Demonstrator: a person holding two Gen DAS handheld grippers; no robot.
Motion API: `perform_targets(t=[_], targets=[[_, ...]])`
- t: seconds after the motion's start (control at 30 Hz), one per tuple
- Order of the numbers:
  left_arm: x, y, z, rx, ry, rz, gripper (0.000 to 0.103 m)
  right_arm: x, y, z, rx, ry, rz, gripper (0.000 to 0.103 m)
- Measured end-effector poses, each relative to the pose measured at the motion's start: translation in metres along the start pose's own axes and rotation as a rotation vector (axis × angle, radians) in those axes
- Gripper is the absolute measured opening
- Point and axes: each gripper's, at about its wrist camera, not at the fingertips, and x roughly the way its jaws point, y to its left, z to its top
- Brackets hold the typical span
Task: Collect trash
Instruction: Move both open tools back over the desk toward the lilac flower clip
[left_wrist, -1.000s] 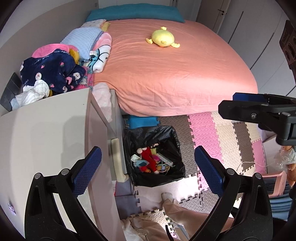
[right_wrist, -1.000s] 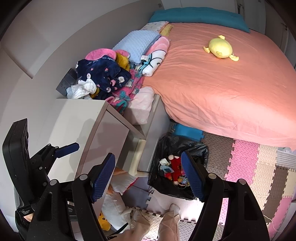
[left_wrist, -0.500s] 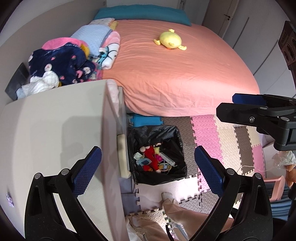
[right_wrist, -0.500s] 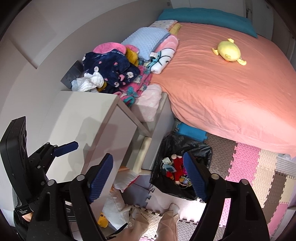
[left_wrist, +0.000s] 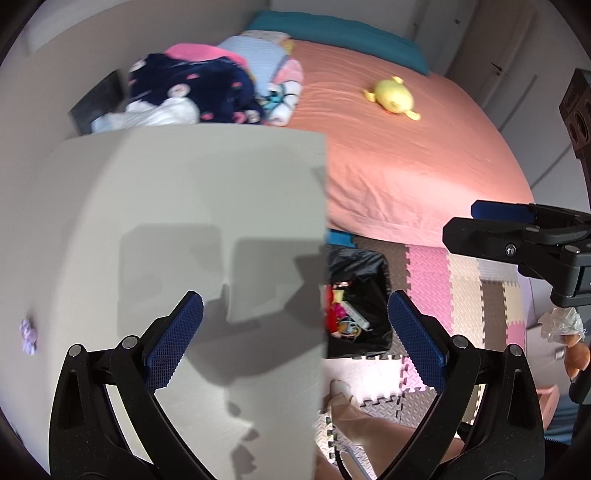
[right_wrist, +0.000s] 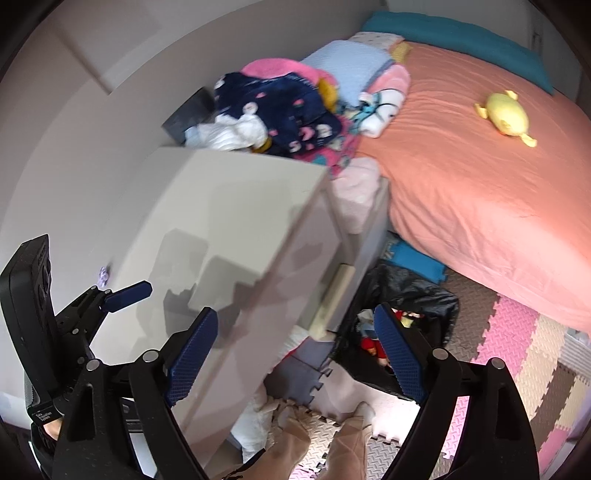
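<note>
Bedroom: a bed (left_wrist: 406, 155) with a salmon sheet fills the far right, a yellow plush toy (left_wrist: 393, 98) lying on it. Foam puzzle mats (right_wrist: 517, 343) cover the floor. Both views are motion-blurred, so details are soft. The white cabinet top (left_wrist: 184, 221) occupies the near left and hides the left part of the black-lined trash bin (left_wrist: 369, 295) on the floor beside it. The bin holds mixed colourful scraps; individual items cannot be identified. A small purple scrap (left_wrist: 27, 336) lies on the cabinet's left edge. A clothes pile (right_wrist: 280, 107) sits beyond the cabinet. The left gripper (left_wrist: 295, 339) and right gripper (right_wrist: 295, 354) both hover with jaws spread wide, holding nothing.
</note>
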Motion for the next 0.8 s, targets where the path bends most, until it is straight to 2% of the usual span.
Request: perform_targets(t=[0.17, 0.33, 0.5, 0.8], targets=[[-0.015, 0.039, -0.02, -0.068, -0.004, 0.034, 0.097, 0.019, 0.04, 0.001, -0.043, 0.021, 0.027, 0.09], [-0.028, 0.082, -0.042, -0.143, -0.012, 0.071, 0.097, 0.038, 0.08, 0.002, -0.083, 0.038, 0.047, 0.1], [-0.041, 0.126, -0.064, -0.228, -0.021, 0.103, 0.097, 0.059, 0.124, -0.002, -0.123, 0.051, 0.069, 0.1], [-0.067, 0.188, -0.099, -0.307, -0.035, 0.157, 0.097, 0.092, 0.188, -0.01, -0.167, 0.083, 0.102, 0.1]])
